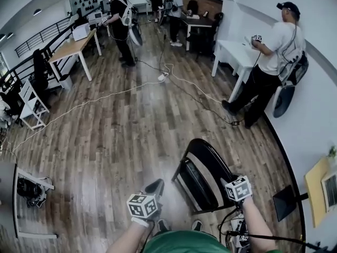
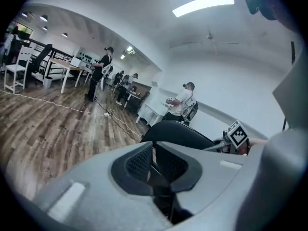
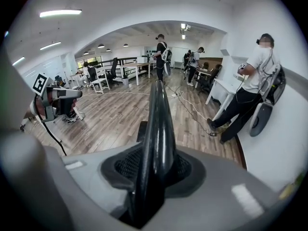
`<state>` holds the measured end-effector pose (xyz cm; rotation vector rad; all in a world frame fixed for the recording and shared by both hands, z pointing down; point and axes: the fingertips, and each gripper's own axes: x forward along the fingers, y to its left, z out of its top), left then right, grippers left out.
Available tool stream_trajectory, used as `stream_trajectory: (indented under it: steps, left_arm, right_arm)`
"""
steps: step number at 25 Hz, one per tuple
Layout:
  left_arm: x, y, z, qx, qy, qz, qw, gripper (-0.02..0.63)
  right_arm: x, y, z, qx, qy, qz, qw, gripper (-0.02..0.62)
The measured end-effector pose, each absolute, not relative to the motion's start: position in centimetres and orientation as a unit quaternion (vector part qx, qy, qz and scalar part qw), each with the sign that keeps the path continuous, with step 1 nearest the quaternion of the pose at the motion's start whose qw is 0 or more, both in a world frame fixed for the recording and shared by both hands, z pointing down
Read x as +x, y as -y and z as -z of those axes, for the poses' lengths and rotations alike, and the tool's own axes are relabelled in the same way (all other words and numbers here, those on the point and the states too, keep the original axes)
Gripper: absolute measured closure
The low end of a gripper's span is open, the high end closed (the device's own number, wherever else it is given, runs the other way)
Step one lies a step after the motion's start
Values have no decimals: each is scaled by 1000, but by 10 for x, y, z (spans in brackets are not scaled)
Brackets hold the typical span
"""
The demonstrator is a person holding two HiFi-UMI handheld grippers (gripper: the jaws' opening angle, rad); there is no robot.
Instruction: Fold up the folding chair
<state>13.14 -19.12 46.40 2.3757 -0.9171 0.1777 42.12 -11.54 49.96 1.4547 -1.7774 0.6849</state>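
Note:
The black folding chair (image 1: pixel 202 175) stands on the wooden floor just in front of me, its curved backrest (image 1: pixel 213 154) on the far side. My right gripper (image 1: pixel 229 187) is shut on the chair's right edge; in the right gripper view that glossy black backrest edge (image 3: pixel 157 124) runs up between the jaws (image 3: pixel 153 170). My left gripper (image 1: pixel 152 190) hangs to the left of the chair, apart from it, jaws shut with nothing between them (image 2: pixel 155 170). In the left gripper view the chair back (image 2: pixel 179 132) and the right gripper's marker cube (image 2: pixel 237 134) lie beyond the jaws.
Cables (image 1: pixel 174 80) trail across the floor ahead. A person (image 1: pixel 268 62) stands at a white table (image 1: pixel 234 54) by the right wall; others stand further back (image 1: pixel 120 20). A white chair (image 1: pixel 30 104) and a white frame (image 1: pixel 31 207) are at the left.

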Motion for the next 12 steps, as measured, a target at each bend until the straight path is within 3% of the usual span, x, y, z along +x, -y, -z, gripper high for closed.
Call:
stream_trajectory:
  steps: [12]
  left_arm:
    - [136, 159, -442, 871, 413, -49, 263, 578]
  right_arm:
    - [450, 114, -504, 562, 689, -277, 364, 468]
